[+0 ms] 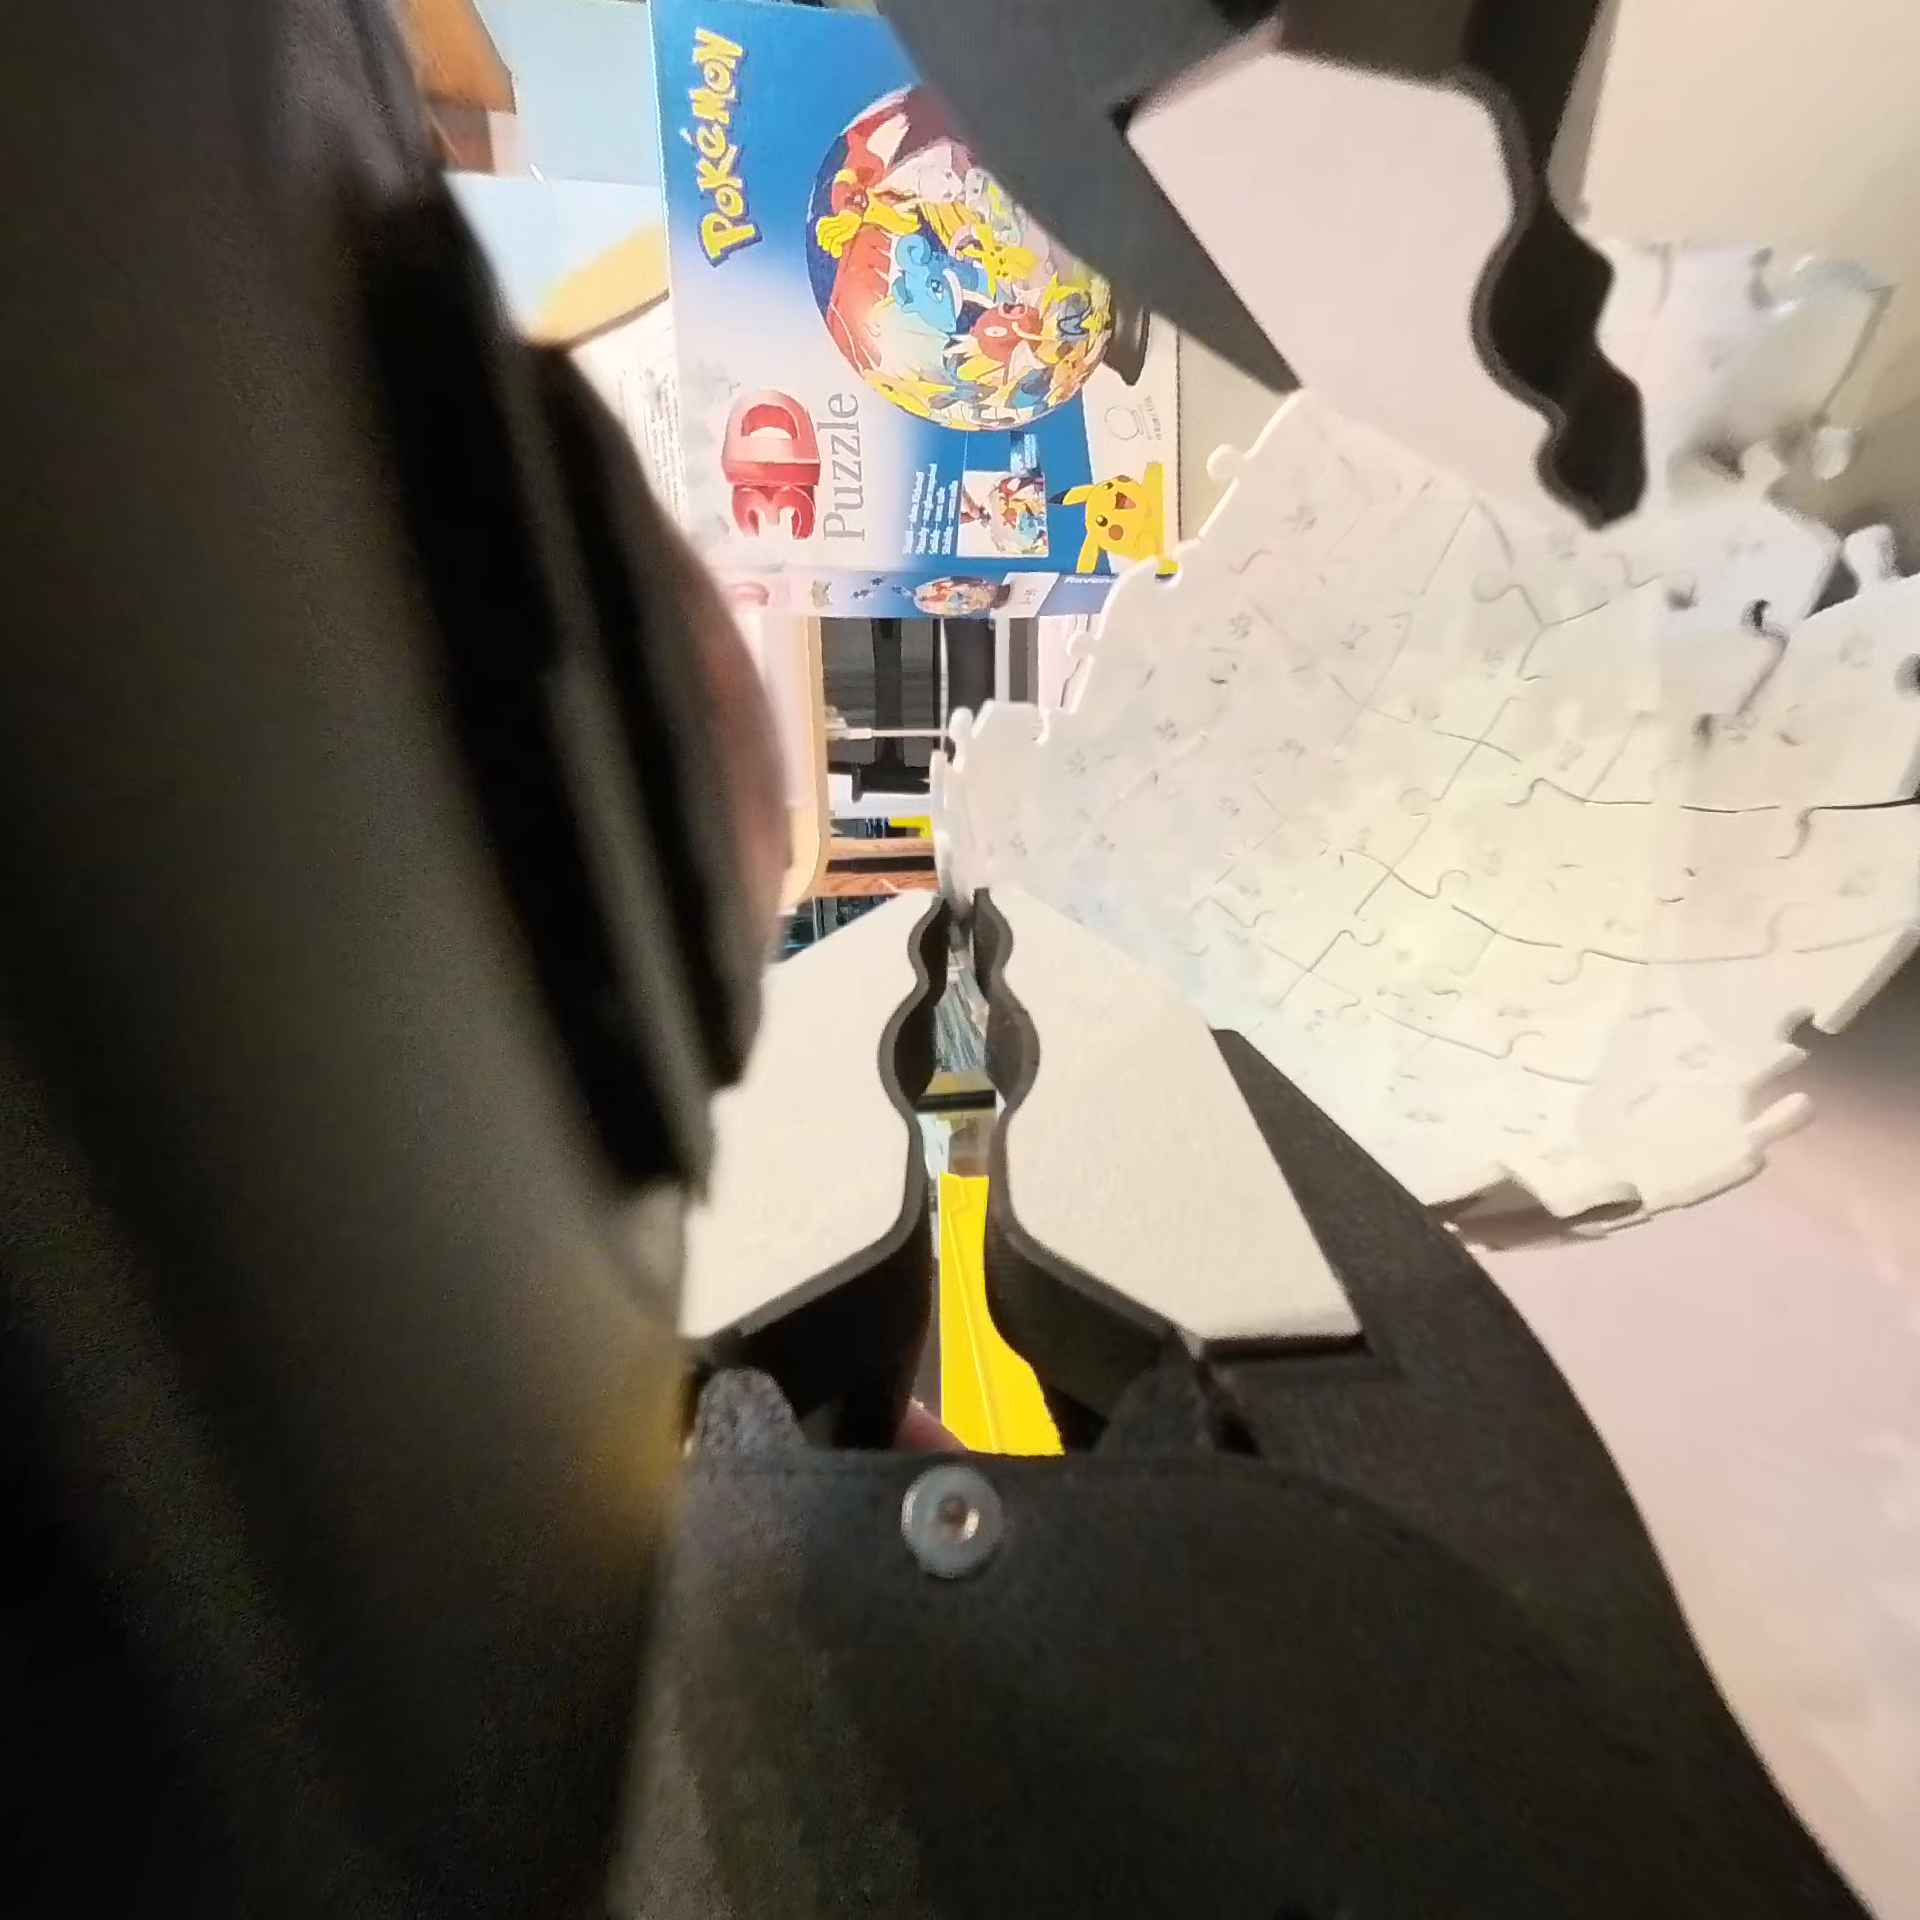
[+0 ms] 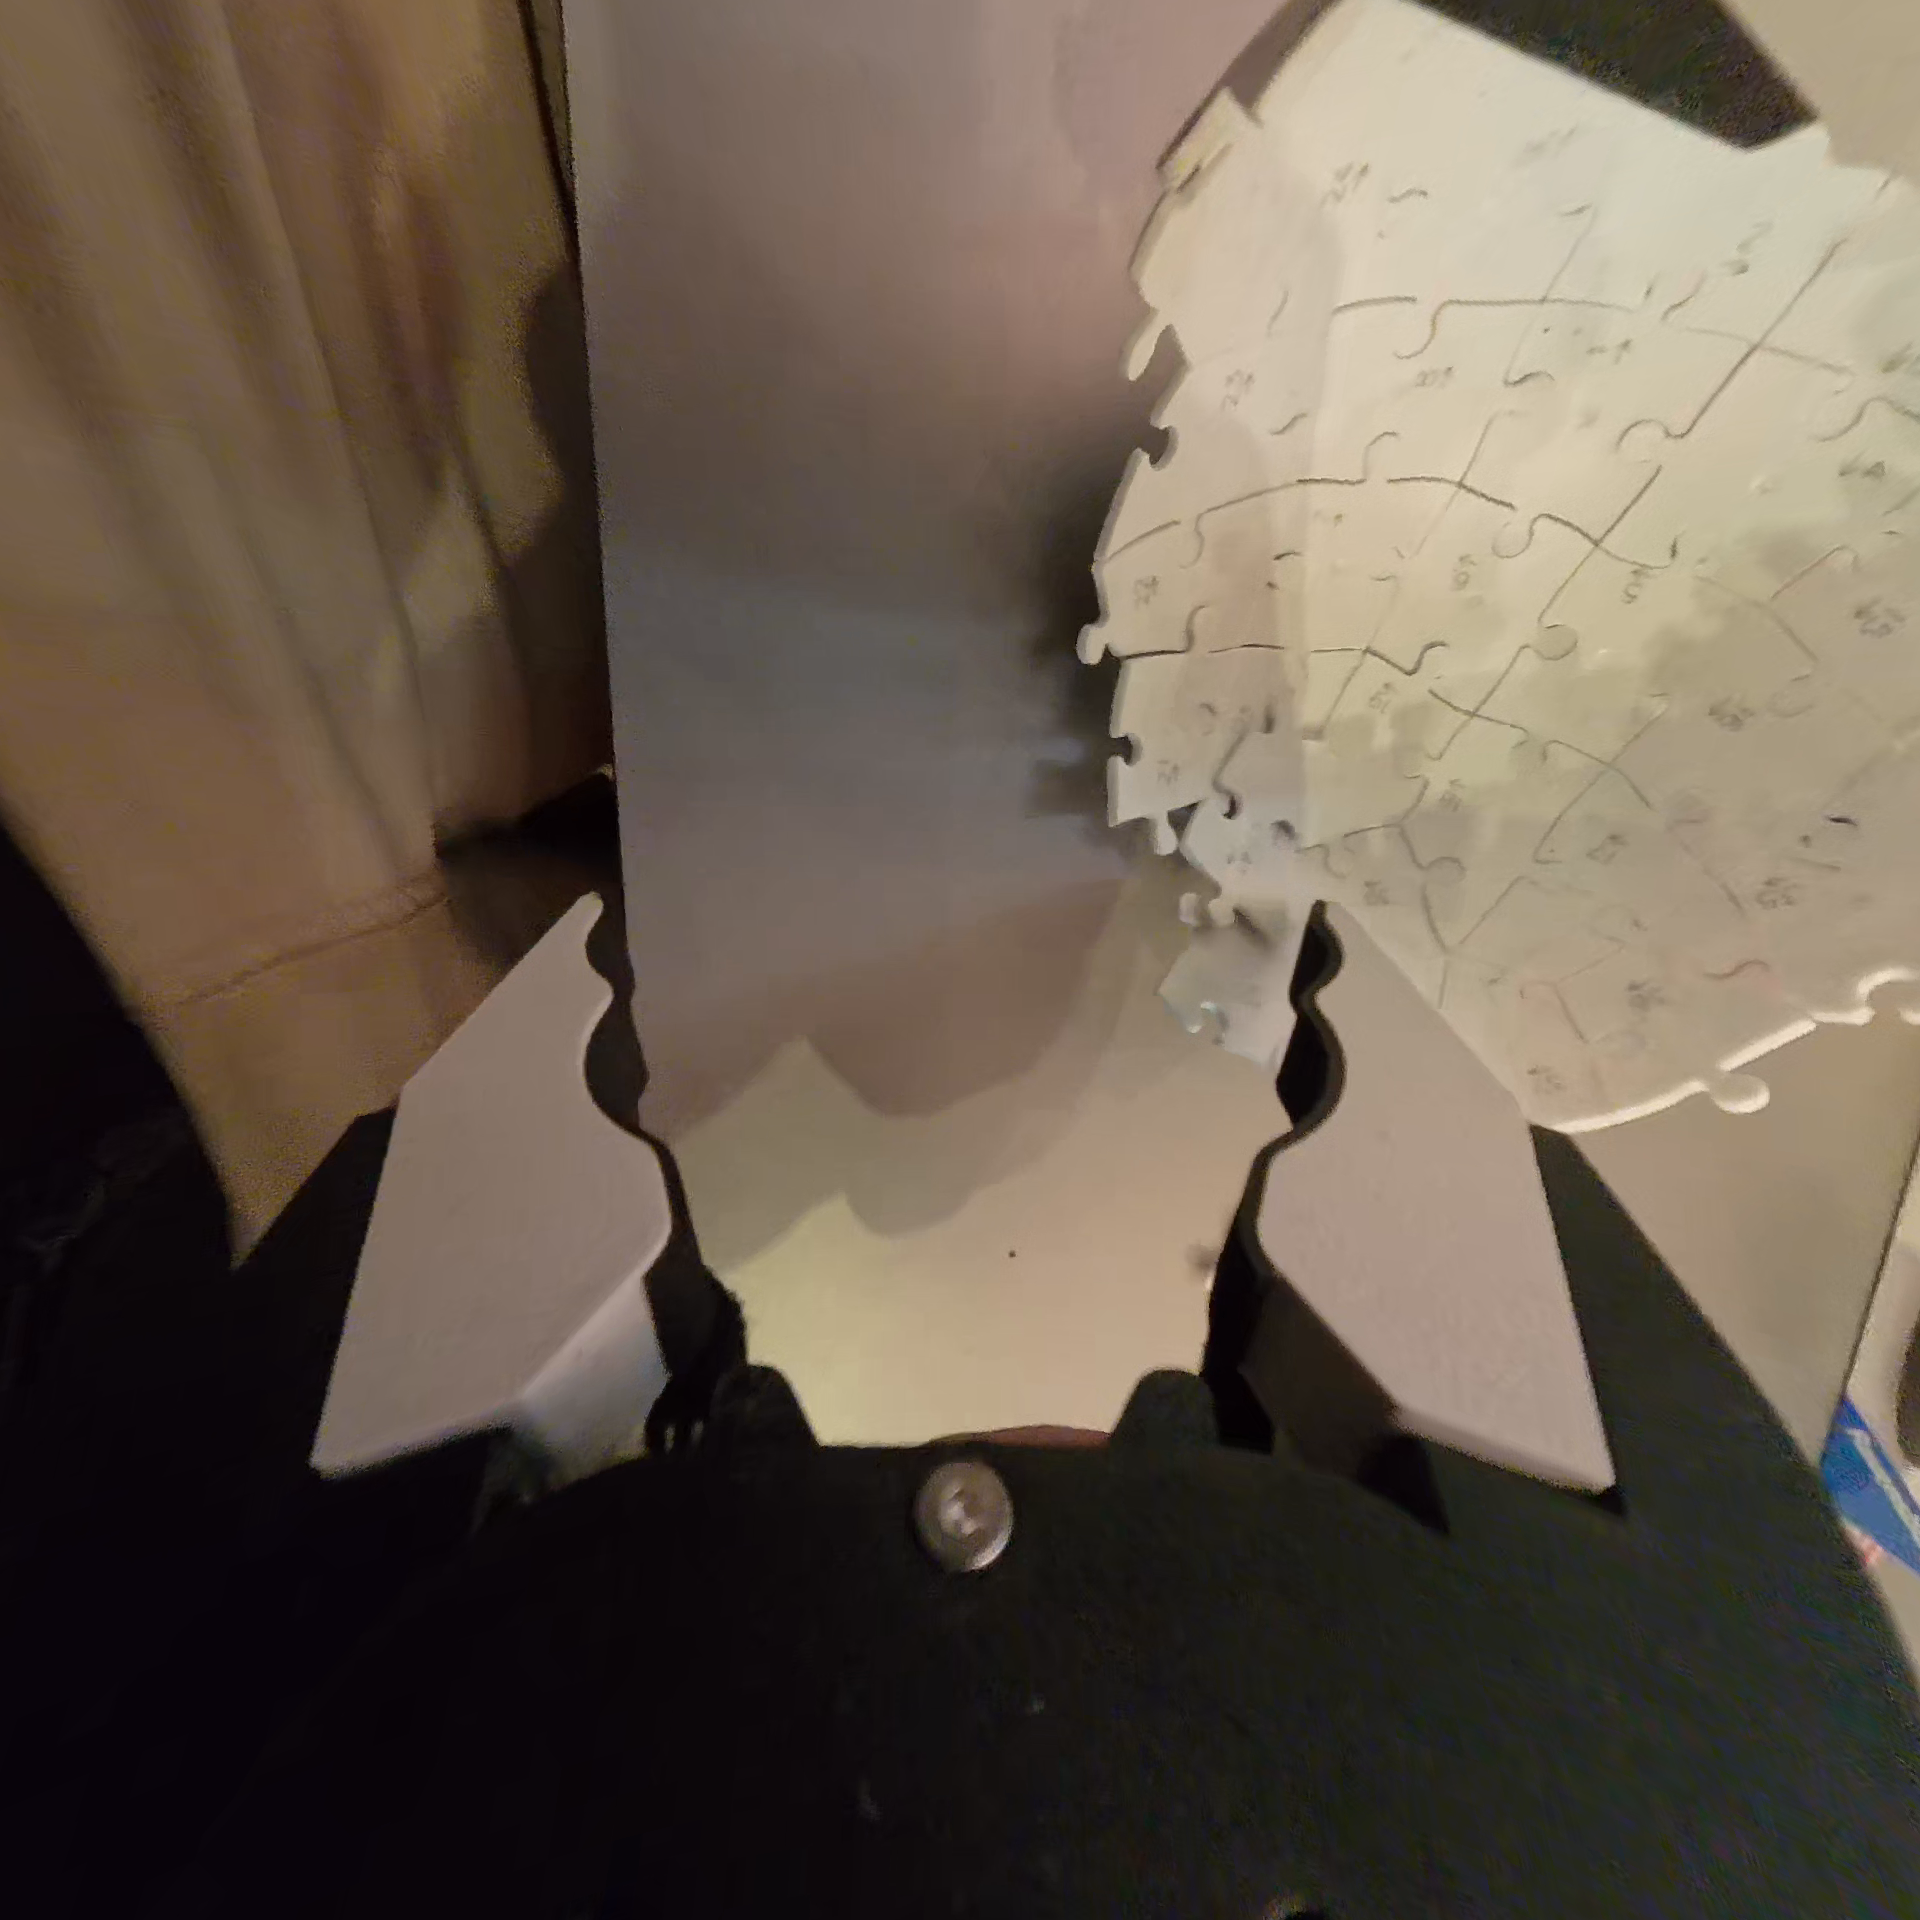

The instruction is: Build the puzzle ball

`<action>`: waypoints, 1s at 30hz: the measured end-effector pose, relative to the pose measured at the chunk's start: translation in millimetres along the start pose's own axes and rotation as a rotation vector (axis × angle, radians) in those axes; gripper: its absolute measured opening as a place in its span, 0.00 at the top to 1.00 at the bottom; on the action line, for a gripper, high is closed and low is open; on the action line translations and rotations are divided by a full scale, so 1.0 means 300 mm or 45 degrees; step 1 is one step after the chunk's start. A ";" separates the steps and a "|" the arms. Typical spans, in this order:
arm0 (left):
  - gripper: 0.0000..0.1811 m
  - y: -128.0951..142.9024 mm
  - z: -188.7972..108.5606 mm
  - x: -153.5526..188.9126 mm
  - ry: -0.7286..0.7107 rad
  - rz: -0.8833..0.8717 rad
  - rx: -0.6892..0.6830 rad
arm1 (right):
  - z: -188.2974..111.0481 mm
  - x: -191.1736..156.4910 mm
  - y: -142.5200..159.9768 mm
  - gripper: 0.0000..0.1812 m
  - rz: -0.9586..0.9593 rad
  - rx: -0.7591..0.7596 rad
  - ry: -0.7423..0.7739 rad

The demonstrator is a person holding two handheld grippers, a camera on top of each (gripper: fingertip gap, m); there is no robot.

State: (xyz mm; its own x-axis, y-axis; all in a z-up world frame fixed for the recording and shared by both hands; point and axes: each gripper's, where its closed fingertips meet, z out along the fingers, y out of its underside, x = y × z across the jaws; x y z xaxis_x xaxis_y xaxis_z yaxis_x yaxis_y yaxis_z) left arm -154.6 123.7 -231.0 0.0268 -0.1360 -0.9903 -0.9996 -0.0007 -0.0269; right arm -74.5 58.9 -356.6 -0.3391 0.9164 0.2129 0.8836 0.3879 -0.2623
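- Puzzle ball shell [image 1: 1434,831], half-built, white numbered inner face showing, held up off the grey tabletop [image 2: 831,416], just right of and ahead of the left gripper [image 1: 961,914]
- Left gripper pinched nearly closed on the shell's jagged rim, tips clamping an edge tab; only a sliver of gap further back along the fingers
- Right gripper [image 2: 956,935] spread wide, nothing between its fingers; right fingertip [image 2: 1314,997] close beside the shell's lower edge, contact unclear through blur
- Same shell [image 2: 1507,582] up and to the right of the right gripper in its own view, with a loose-looking piece [image 2: 1221,997] near that right fingertip, seating uncertain
- Puzzle box [image 1: 894,312], blue with the finished ball pictured, standing beyond the left gripper's tips
- Step in hand, judged: steadying the partial shell with the left while bringing the right in to work a piece at the rim
- Next move likely calls for closing the right gripper on that rim piece and pressing its tabs home without flexing or popping neighbouring joints; firm left hold needed
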 end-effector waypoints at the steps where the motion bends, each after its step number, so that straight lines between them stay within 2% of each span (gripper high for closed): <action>1: 0.98 -0.003 -0.001 0.000 -0.001 0.002 0.005 | 0.002 -0.004 -0.004 0.33 -0.014 0.015 -0.010; 7: 0.98 -0.001 -0.001 0.000 0.001 -0.001 0.009 | 0.002 -0.010 -0.002 0.34 -0.041 0.032 -0.035; 11: 0.98 -0.005 -0.001 -0.001 -0.004 0.002 0.018 | -0.011 -0.020 0.003 0.39 -0.062 0.036 -0.078; 17: 0.98 0.000 0.000 -0.001 -0.009 0.005 0.014 | -0.041 -0.011 -0.013 0.37 -0.028 0.110 -0.091; 22: 0.98 -0.001 -0.006 -0.002 -0.019 0.011 0.016 | -0.107 -0.014 -0.043 0.37 0.050 0.292 -0.133; 26: 0.98 0.003 -0.013 0.000 -0.028 0.012 0.010 | -0.191 0.035 -0.045 0.45 0.226 0.465 -0.133; 30: 0.98 -0.003 -0.019 0.000 -0.041 0.010 0.019 | -0.227 0.065 -0.046 0.49 0.339 0.563 -0.140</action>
State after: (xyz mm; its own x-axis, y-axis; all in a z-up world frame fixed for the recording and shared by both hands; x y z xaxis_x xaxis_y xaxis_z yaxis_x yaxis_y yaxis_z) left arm -153.6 118.0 -230.1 0.0191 -0.1043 -0.9944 -0.9997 0.0147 -0.0208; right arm -71.4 64.7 -284.8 -0.1740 0.9847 -0.0092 0.7313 0.1229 -0.6708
